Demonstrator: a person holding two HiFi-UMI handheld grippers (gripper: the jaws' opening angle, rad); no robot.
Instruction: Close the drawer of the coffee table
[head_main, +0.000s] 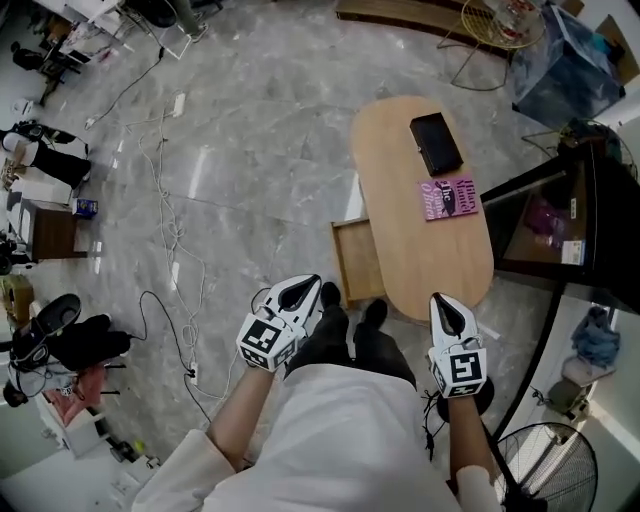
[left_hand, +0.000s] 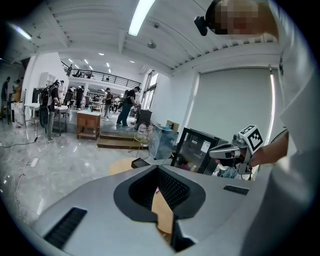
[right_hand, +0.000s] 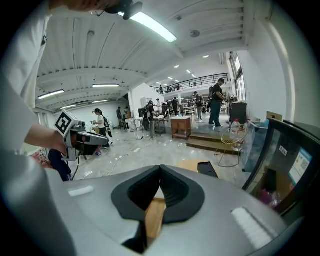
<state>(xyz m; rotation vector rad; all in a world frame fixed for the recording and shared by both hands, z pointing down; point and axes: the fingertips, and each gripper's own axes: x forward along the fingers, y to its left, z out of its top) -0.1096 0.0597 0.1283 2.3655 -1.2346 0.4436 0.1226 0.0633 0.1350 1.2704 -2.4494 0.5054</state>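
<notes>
Left tongs (head_main: 305, 285) and right tongs (head_main: 440, 300) both closed, empty, oval wooden coffee table (head_main: 400, 200), shallow drawer (head_main: 357, 262) open

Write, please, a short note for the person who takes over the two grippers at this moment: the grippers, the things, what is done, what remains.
Left gripper: shut, empty, in the air near the person's legs, short of the drawer.
Right gripper: shut, empty, by the table's near end, touching nothing.
Drawer: pulled out of the side of the coffee table, towards the left in the head view.
Done: nothing yet.
Left: put a gripper on the drawer front and push it in fully; the left one looks nearer.
</notes>
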